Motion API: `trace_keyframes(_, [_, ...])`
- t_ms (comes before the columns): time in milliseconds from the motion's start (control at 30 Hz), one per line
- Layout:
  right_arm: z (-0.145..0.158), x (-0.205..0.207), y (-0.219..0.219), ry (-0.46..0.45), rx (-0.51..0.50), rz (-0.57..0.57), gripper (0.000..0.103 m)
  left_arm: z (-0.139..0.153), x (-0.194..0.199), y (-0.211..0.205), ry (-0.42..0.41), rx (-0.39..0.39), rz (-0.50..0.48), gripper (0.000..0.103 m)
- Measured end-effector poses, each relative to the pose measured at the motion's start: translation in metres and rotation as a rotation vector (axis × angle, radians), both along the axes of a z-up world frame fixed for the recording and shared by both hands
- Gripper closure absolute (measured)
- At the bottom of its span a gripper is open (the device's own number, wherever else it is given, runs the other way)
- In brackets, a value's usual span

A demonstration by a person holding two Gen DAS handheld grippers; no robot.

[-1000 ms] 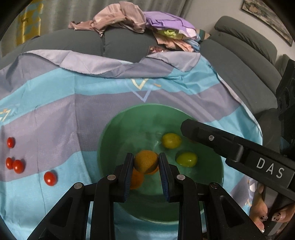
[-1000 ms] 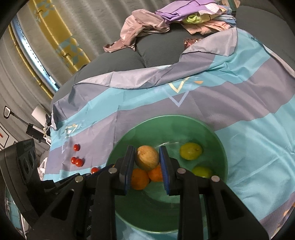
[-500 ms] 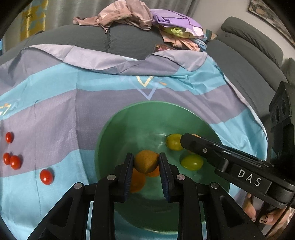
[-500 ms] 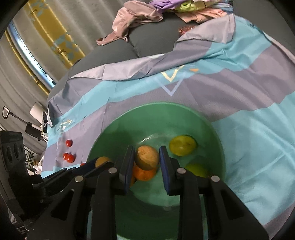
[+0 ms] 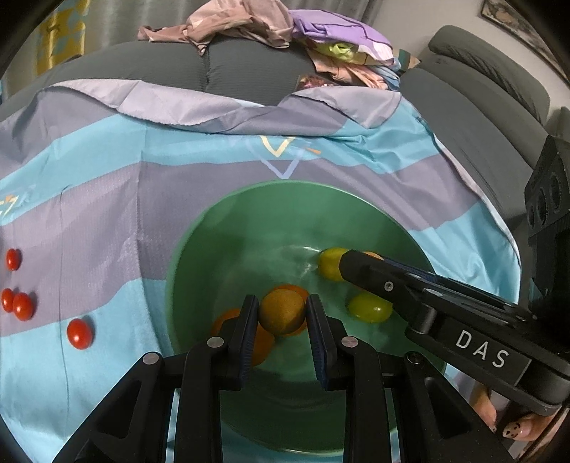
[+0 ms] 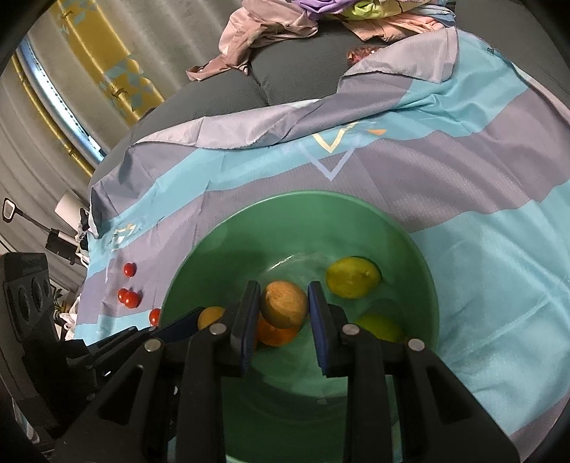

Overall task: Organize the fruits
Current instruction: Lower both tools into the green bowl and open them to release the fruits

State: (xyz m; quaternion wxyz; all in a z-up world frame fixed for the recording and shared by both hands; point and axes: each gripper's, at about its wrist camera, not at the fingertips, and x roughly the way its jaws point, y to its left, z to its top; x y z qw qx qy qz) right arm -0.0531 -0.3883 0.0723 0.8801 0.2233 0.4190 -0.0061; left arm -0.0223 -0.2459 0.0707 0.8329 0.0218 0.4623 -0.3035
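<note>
A green bowl (image 5: 285, 184) (image 6: 302, 194) stands on a striped blue and grey cloth. My left gripper (image 5: 282, 306) is shut on a round brown-orange fruit (image 5: 281, 313) over the bowl's near left side. My right gripper (image 6: 284, 295) is shut on a brown oval fruit (image 6: 285, 309) low inside the bowl. Under them lie orange fruits (image 5: 251, 342) (image 6: 278, 334). A yellow fruit (image 6: 352, 278) and a green one (image 6: 381, 326) rest at the bowl's right. In the left wrist view the right gripper (image 5: 356, 267) reaches in from the right.
Several red cherry tomatoes (image 5: 80, 333) (image 6: 129, 298) lie on the cloth left of the bowl. A pile of clothes (image 5: 270, 25) sits on the grey sofa behind. A person's hand with painted nails (image 5: 513, 427) shows at the lower right.
The right gripper has sunk into the bowl with its brown fruit and now sits beside the yellow fruit. The left gripper has kept its grip and hardly moved.
</note>
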Motion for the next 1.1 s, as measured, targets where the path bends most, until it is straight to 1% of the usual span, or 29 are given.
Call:
trace_keyframes(300, [-0.002, 0.003, 0.002, 0.014, -0.015, 0.005, 0.074, -0.003, 0.002, 0.000, 0.016, -0.008, 0.001, 0.075])
trace_keyframes(467, [0.002, 0.002, 0.003, 0.013, -0.031, -0.006, 0.073, -0.002, 0.003, 0.003, 0.034, -0.042, 0.017, 0.075])
trace_keyframes(533, [0.003, 0.001, 0.003, 0.006, -0.019, -0.009, 0.067, 0.001, 0.001, 0.005, 0.036, -0.045, 0.018, 0.075])
trace_keyframes(567, [0.004, 0.001, 0.003, 0.000, -0.013, -0.013, 0.056, 0.003, 0.000, 0.007, 0.040, -0.049, 0.020, 0.074])
trace_keyframes(600, [0.006, 0.000, 0.003, -0.005, -0.010, -0.019, 0.048, 0.005, -0.001, 0.010, 0.043, -0.051, 0.023, 0.068])
trace_keyframes(667, [0.010, -0.002, 0.003, -0.021, -0.008, -0.028, 0.046, 0.011, -0.004, 0.019, 0.040, -0.058, 0.036, 0.062])
trace_keyframes(733, [0.014, -0.003, 0.006, -0.034, -0.008, -0.020, 0.046, 0.018, -0.008, 0.032, 0.021, -0.055, 0.068, 0.062])
trace_keyframes(867, [0.021, -0.004, 0.014, -0.056, -0.007, -0.007, 0.045, 0.039, -0.014, 0.066, 0.008, -0.039, 0.162, 0.062])
trace_keyframes(1000, [0.030, -0.006, 0.023, -0.084, -0.002, 0.020, 0.044, 0.076, -0.016, 0.103, -0.019, -0.028, 0.251, 0.062])
trace_keyframes(1100, [0.035, -0.007, 0.032, -0.098, -0.013, 0.039, 0.043, 0.107, -0.014, 0.123, -0.074, 0.003, 0.315, 0.061])
